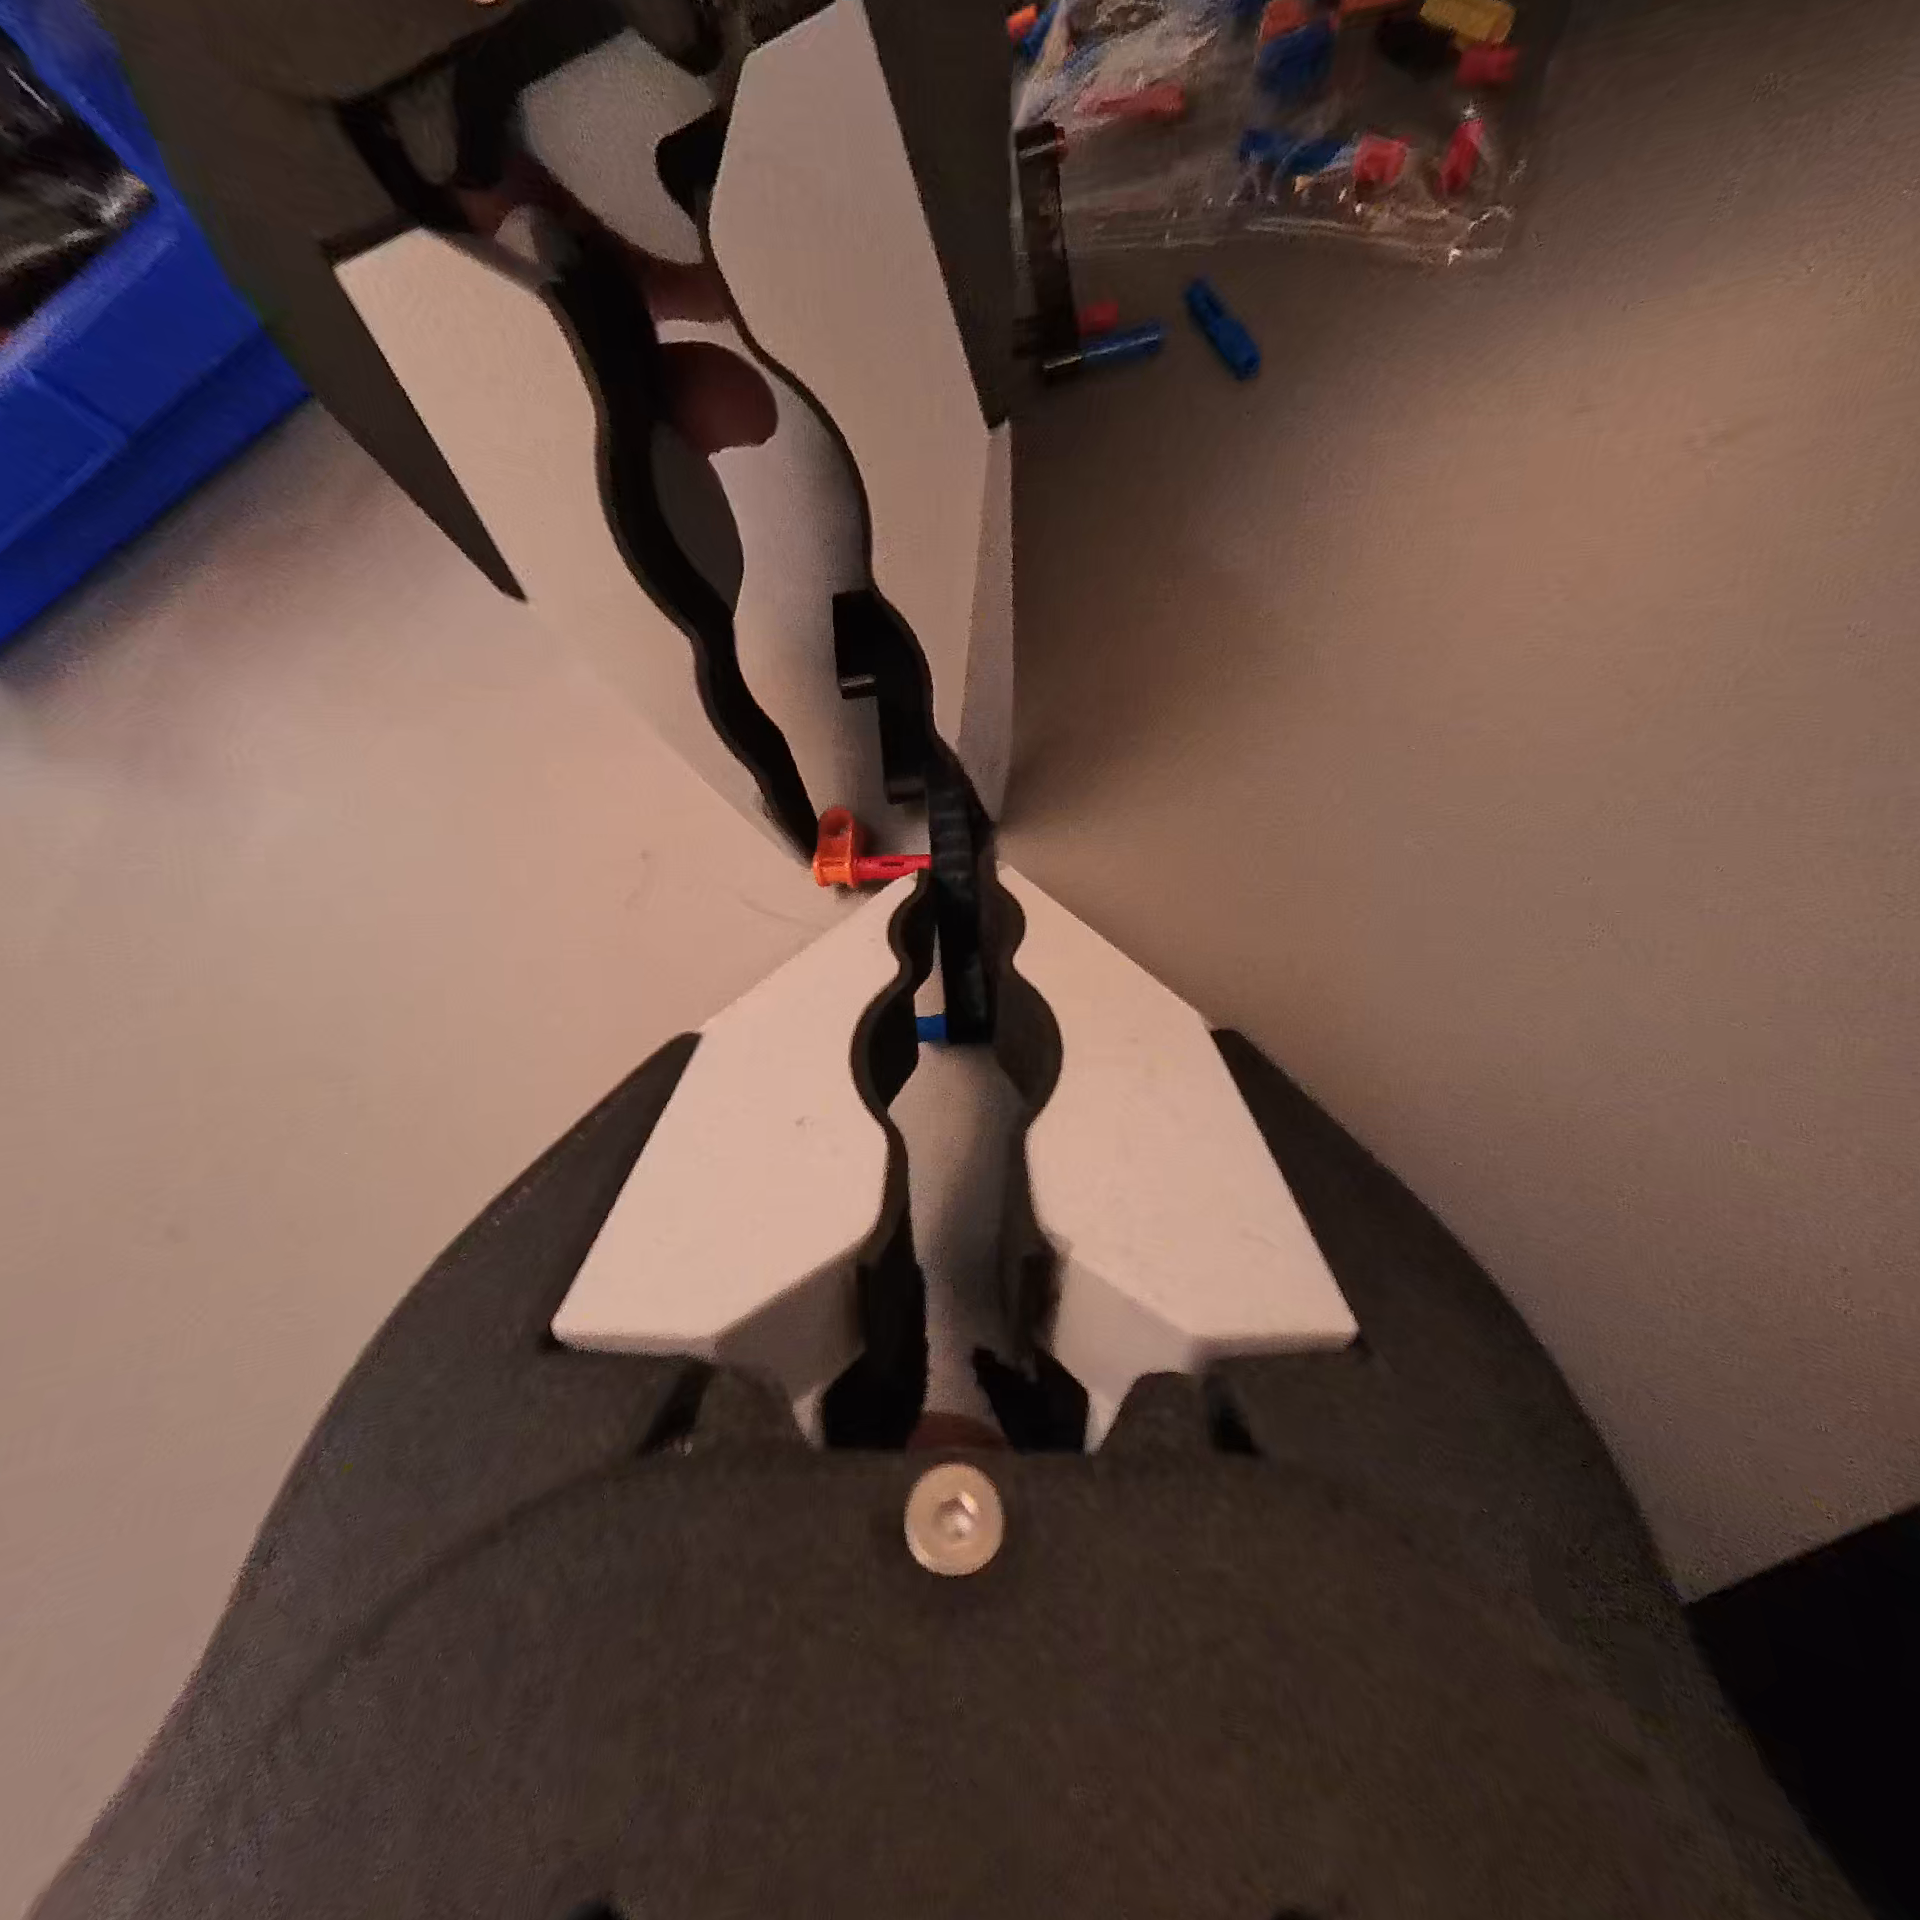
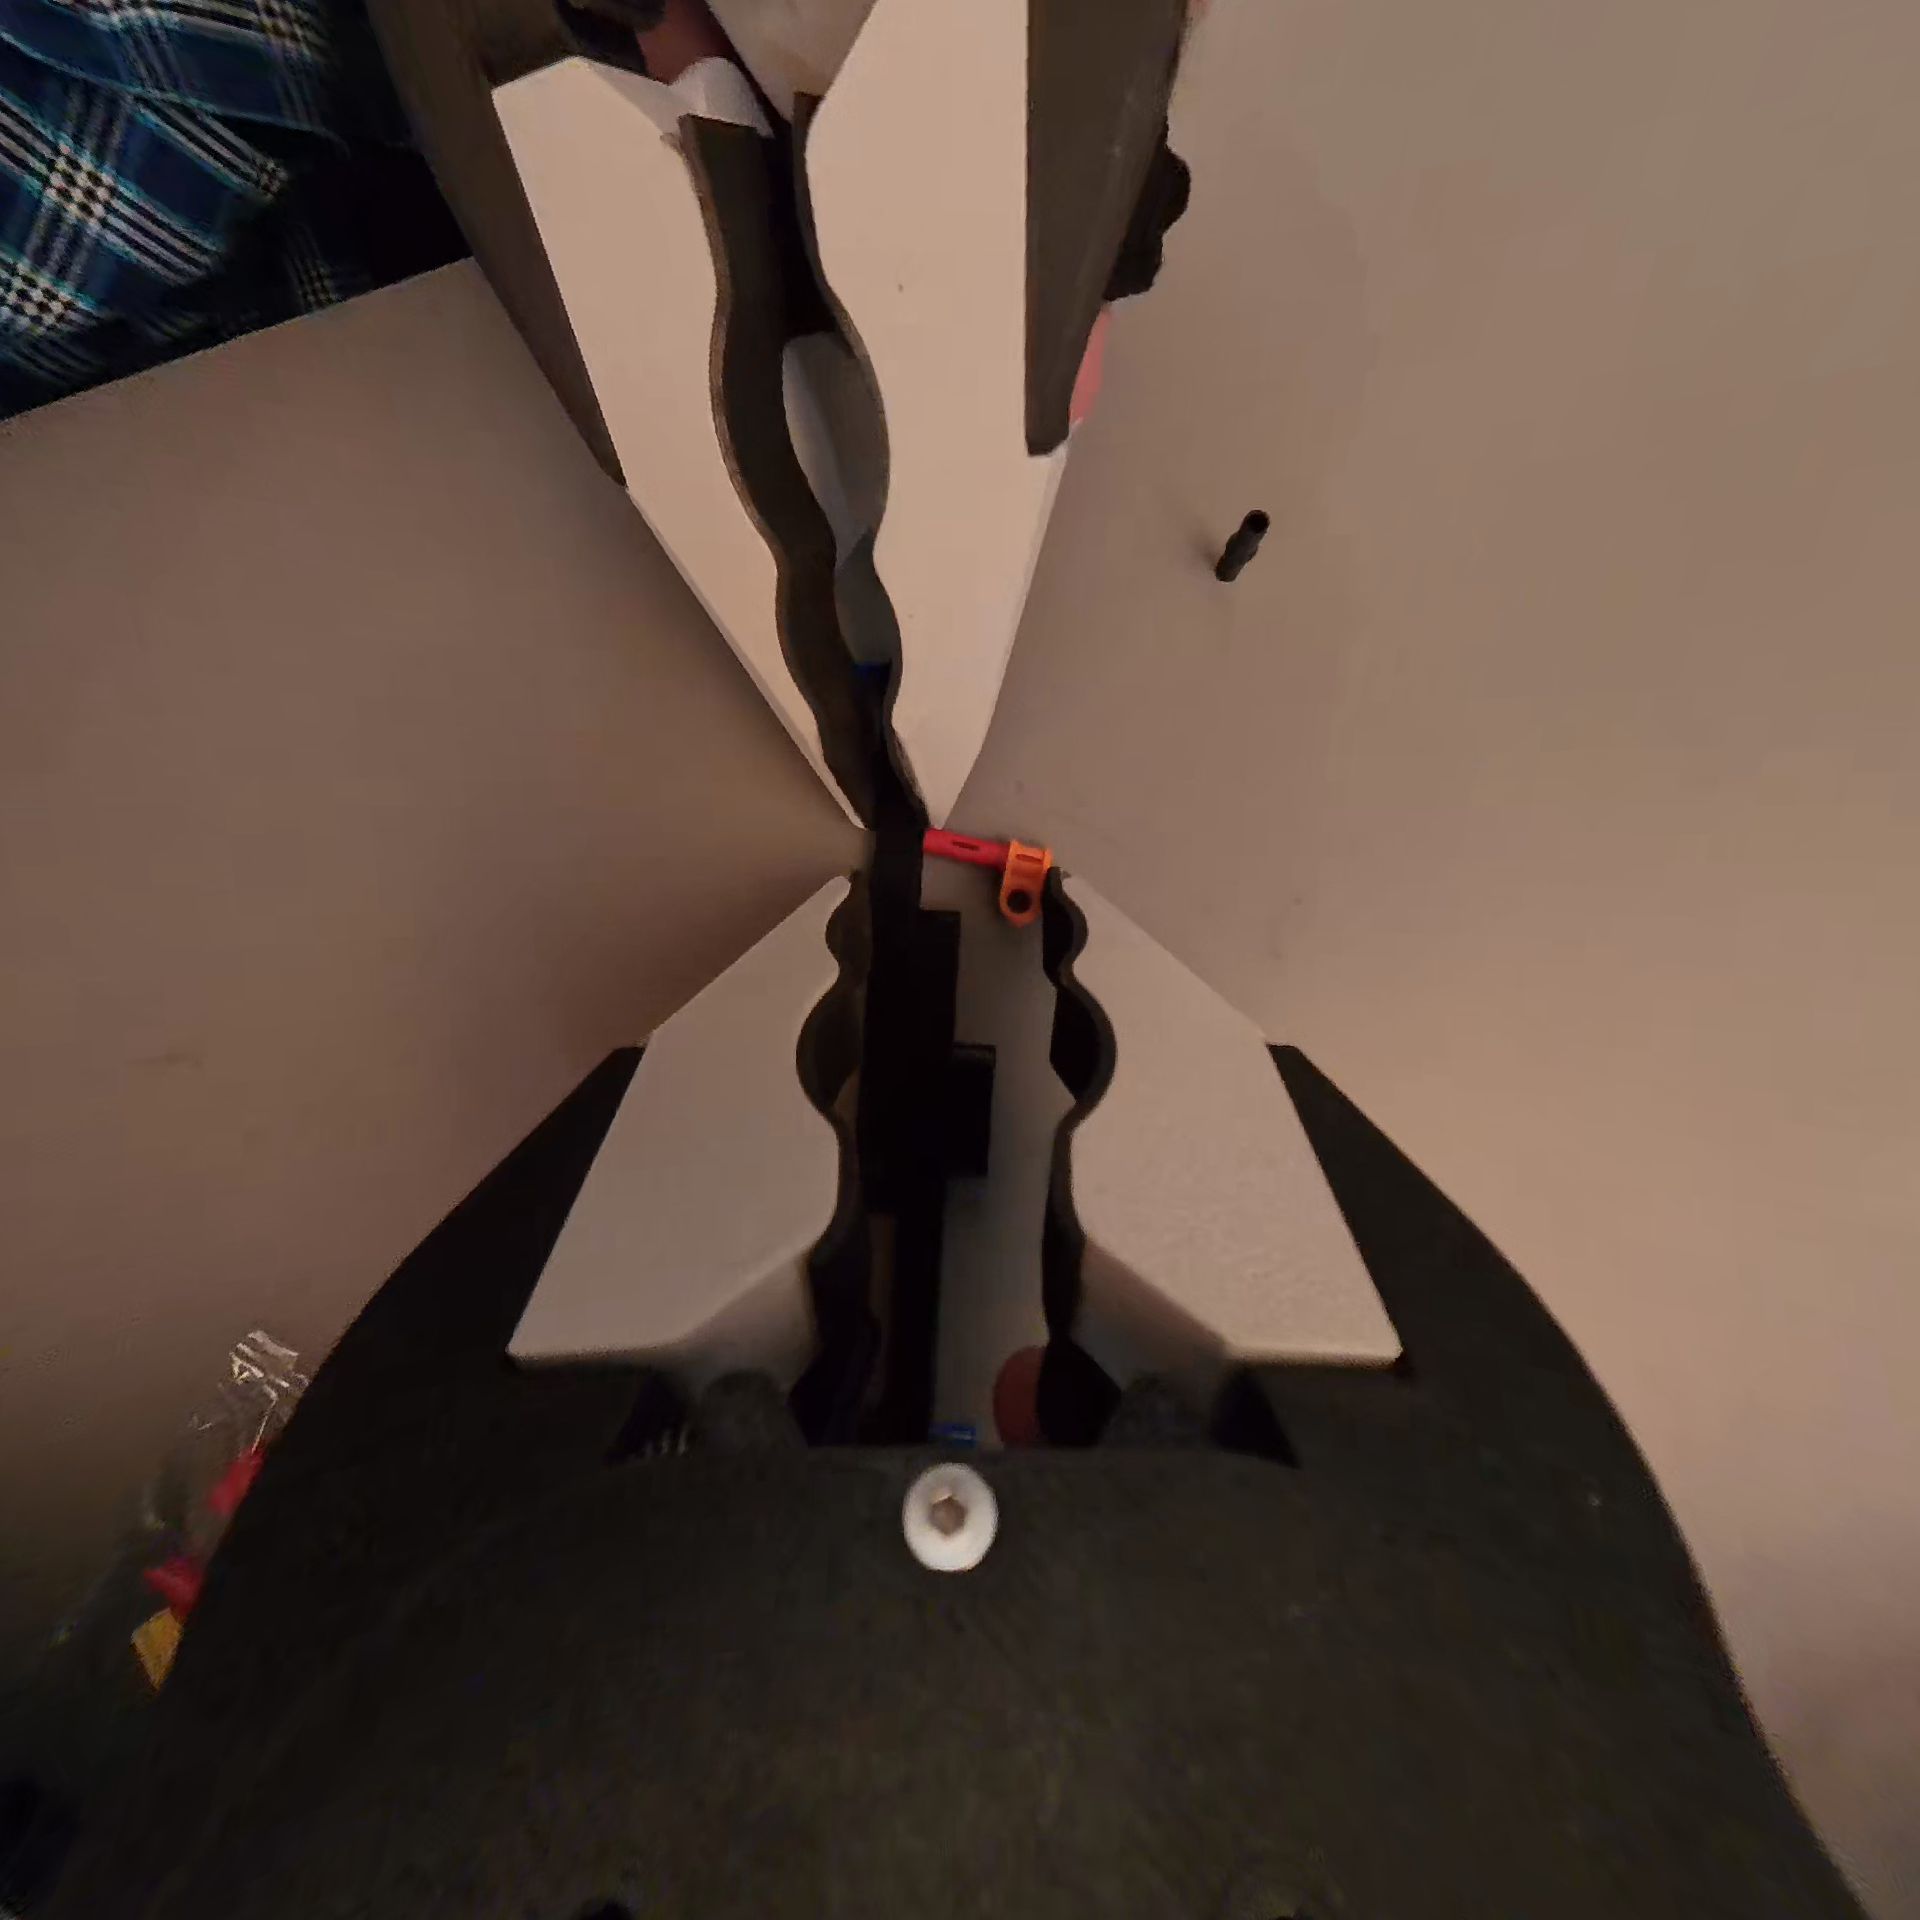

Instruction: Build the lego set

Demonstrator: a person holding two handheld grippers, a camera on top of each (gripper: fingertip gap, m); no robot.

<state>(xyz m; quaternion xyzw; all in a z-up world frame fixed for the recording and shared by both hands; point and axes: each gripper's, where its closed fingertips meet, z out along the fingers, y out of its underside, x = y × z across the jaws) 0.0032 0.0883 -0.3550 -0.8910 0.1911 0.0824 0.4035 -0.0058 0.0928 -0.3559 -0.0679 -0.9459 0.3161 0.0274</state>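
My two grippers meet tip to tip over the pale table [image 1: 1455, 831]. My left gripper [image 1: 951, 914] is shut on a black beam [image 1: 961, 966] that carries a blue pin [image 1: 932, 1029]. A red axle [image 1: 899, 862] sticks sideways out of the beam and ends in an orange connector [image 1: 834, 847]. My right gripper [image 2: 956, 891] comes in from the opposite side. It is closed across the black beam [image 2: 899, 1039], the red axle [image 2: 966, 844] and the orange connector [image 2: 1023, 883], with one fingertip against the connector.
A clear bag of coloured pieces [image 1: 1299, 125] lies far right, with loose blue pins [image 1: 1221, 327] and a black beam [image 1: 1044, 239] beside it. A blue bin [image 1: 104, 364] stands at the left. A black pin [image 2: 1242, 545] lies alone on the table. Plaid cloth [image 2: 135, 177] shows past the table edge.
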